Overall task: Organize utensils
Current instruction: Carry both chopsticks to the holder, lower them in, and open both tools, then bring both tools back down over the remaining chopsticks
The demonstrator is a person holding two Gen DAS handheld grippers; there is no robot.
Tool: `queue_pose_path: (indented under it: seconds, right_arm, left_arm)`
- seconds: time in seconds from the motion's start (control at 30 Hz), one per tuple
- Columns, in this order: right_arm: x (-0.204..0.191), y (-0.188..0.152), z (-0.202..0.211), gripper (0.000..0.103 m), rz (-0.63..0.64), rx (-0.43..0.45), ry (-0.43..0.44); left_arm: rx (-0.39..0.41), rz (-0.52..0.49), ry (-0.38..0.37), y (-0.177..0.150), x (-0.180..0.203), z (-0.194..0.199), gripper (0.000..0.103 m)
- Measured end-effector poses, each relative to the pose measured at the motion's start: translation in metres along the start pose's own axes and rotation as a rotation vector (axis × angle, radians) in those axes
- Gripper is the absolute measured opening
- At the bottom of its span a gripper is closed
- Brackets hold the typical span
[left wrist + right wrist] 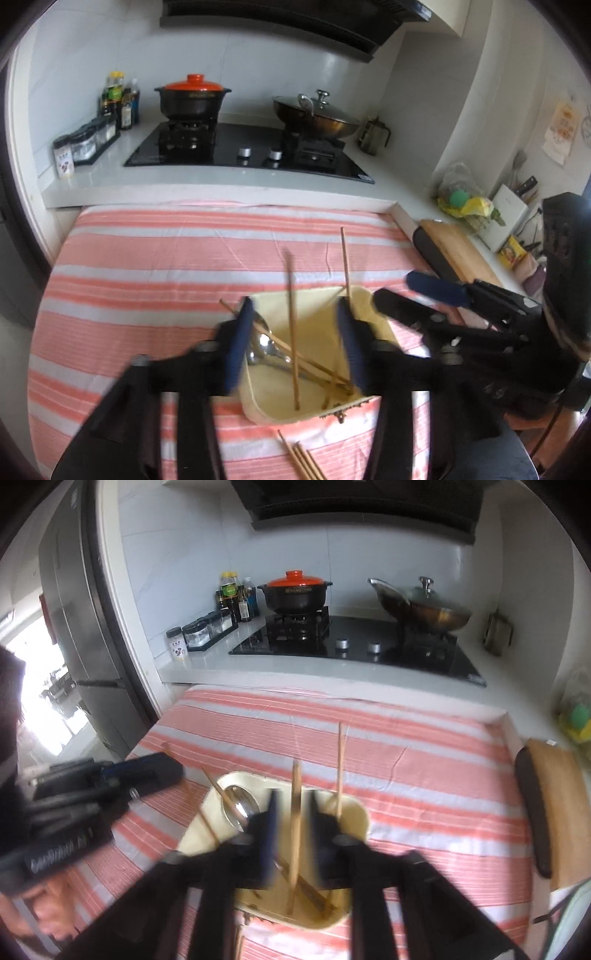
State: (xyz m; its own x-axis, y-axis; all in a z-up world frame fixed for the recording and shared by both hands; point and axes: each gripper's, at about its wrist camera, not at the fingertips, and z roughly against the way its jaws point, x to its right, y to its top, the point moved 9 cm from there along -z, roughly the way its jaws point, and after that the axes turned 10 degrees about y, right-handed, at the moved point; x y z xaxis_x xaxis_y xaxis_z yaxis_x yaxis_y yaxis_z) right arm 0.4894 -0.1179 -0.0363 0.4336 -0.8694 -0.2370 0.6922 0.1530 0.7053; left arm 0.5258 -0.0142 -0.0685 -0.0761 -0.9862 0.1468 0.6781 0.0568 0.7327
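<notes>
- The cream tray (314,369) sits low in the centre of your left wrist view and low centre in your right wrist view too, resting on the striped cloth (166,258) that covers the surface.
- Inside the tray lie a metal spoon (264,345), bowl toward the tray's upper left, and several chopsticks crossing toward its lower right corner.
- One chopstick (294,834) stands nearly upright in the tray; in your right wrist view it runs straight up between your jaws.
- A second chopstick (345,260) leans against the tray's far rim, tip pointing toward the top of the frame.
- More loose chopsticks (301,461) lie on the cloth at the bottom of your left wrist view, just below the tray's near edge.
- Your right gripper (291,834) has its jaws narrow, with a gap on both sides of the upright chopstick; whether either pad touches it you cannot tell, as the frame is blurred.
- Your left gripper (293,343) has its jaws wide, straddling the tray with the upright chopstick between them, apart from both pads.
- Beyond the cloth, upper centre, a stove (240,151) carries a black pot with a red lid (192,98) and a lidded wok (317,114).
</notes>
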Motion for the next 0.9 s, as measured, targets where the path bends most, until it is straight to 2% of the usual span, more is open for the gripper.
queue_pose_path:
  seconds: [0.03,0.07,0.13,0.2,0.3,0.4,0.53,0.67,0.77,0.9]
  right_arm:
    - [0.0,0.0,0.007,0.052,-0.008,0.035,0.001]
    - [0.0,0.0,0.015,0.052,-0.01,0.06,-0.002]
    - [-0.003,-0.004,0.041,0.052,0.001,0.119,-0.006]
    - [-0.003,-0.012,0.062,0.052,0.02,0.146,-0.008]
    - [0.001,-0.05,0.099,0.052,0.063,0.139,-0.034]
    - [0.009,-0.116,0.122,0.052,0.096,0.091,-0.101]
    - [0.014,-0.22,0.124,0.052,0.062,0.01,-0.146]
    - [0.014,-0.304,0.112,0.052,-0.05,-0.053,-0.143]
    - [0.017,-0.337,0.109,0.052,-0.085,-0.075,-0.193]
    - [0.015,-0.348,0.117,0.052,-0.094,-0.053,-0.208]
  left_arm:
    - [0.005,-0.012,0.001,-0.002,-0.001,0.005,0.054]
    - [0.005,-0.027,0.005,-0.007,-0.004,0.012,0.055]
    - [-0.011,-0.07,0.021,-0.021,-0.013,0.028,0.062]
    - [-0.03,-0.127,0.03,-0.042,-0.02,0.047,0.073]
    - [-0.074,-0.246,0.066,-0.102,-0.036,0.078,0.084]
    - [-0.132,-0.289,0.089,-0.164,-0.044,0.091,0.085]
    - [-0.191,-0.235,0.07,-0.248,-0.035,0.092,0.085]
    - [-0.202,-0.134,0.052,-0.291,-0.021,0.08,0.085]
    - [-0.192,-0.074,0.063,-0.306,-0.015,0.072,0.085]
    - [-0.167,-0.016,0.077,-0.311,-0.013,0.068,0.085]
